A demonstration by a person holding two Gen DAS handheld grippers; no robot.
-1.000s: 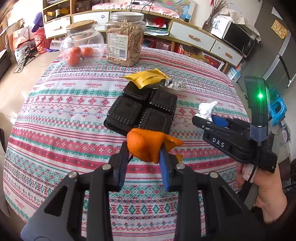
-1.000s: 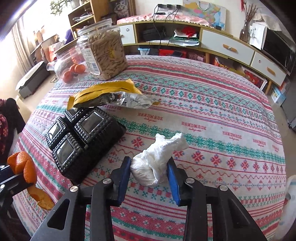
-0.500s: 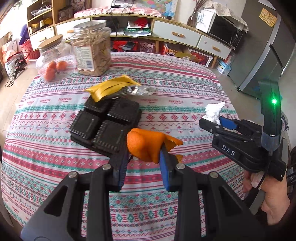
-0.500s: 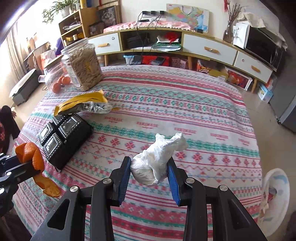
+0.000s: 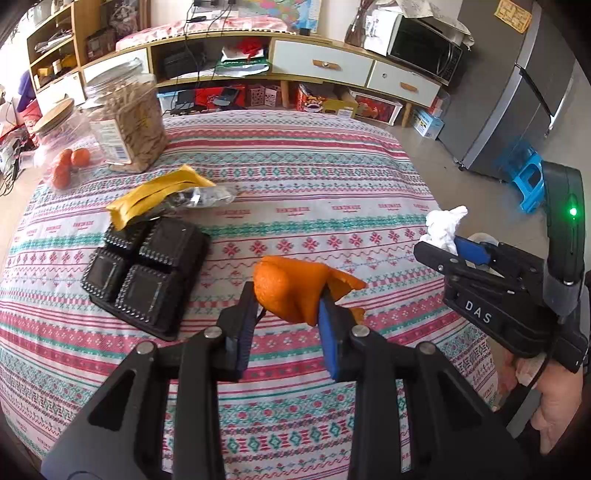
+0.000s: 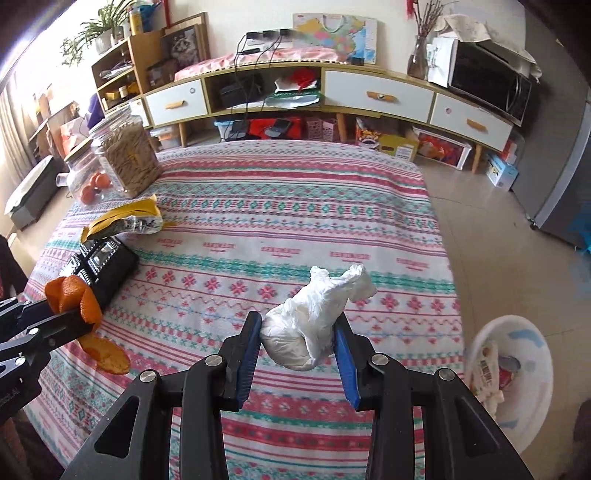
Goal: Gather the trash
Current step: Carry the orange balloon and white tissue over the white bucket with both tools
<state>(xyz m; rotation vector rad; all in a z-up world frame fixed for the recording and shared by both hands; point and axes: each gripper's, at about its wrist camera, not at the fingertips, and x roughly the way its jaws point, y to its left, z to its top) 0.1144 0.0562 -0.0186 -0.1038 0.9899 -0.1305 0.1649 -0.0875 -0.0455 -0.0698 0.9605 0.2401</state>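
Carry step in hand: left gripper (image 5: 286, 302) clamps orange peel (image 5: 295, 290), right gripper (image 6: 300, 338) clamps crumpled tissue (image 6: 314, 325) above the tablecloth (image 6: 295, 229) — next, release over the white bin (image 6: 517, 373) at table's edge.

A long low cabinet (image 6: 332, 92) with white drawers and wooden handles is set against the pale back wall (image 6: 229, 22). A black microwave (image 6: 487, 86) is placed on its right end, beside a vase of twigs (image 6: 419, 55), and a map (image 6: 334, 35) is propped on the wall above it. Open wooden shelves (image 6: 122, 70) are seen at the left, topped with a potted plant (image 6: 94, 31), where bright daylight is let in. The floor (image 6: 480, 206) is laid with beige tiles. A grey fridge (image 5: 517, 92) is stood at the right. The tabletop (image 6: 295, 221) is covered by a striped patterned cloth.
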